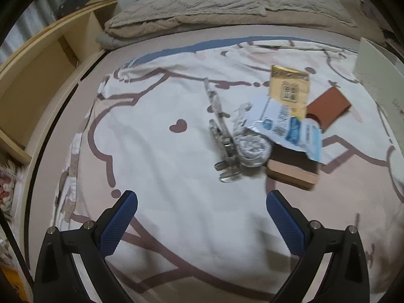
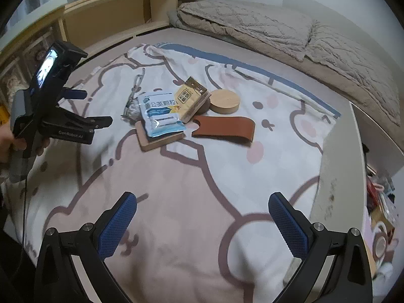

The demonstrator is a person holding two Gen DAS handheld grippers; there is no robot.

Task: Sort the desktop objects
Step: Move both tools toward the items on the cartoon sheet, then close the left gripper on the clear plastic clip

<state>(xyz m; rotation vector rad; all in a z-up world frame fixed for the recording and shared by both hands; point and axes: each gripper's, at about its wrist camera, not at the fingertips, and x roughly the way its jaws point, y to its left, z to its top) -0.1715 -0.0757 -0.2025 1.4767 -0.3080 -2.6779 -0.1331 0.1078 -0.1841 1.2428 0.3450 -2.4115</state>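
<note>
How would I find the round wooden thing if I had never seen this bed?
Start at the cartoon-print blanket spread over the bed, then find the small pile of packets in its middle. At the pile's far right edge, just beyond the brown leather strap, sits the wooden disc: the only round, pale wood piece there.

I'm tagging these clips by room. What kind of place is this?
Most likely a bedroom: the objects lie on a cartoon-print bedsheet spread over a mattress, a grey quilted blanket is bunched at the far edge, and a wooden shelf unit runs alongside the bed.
</note>
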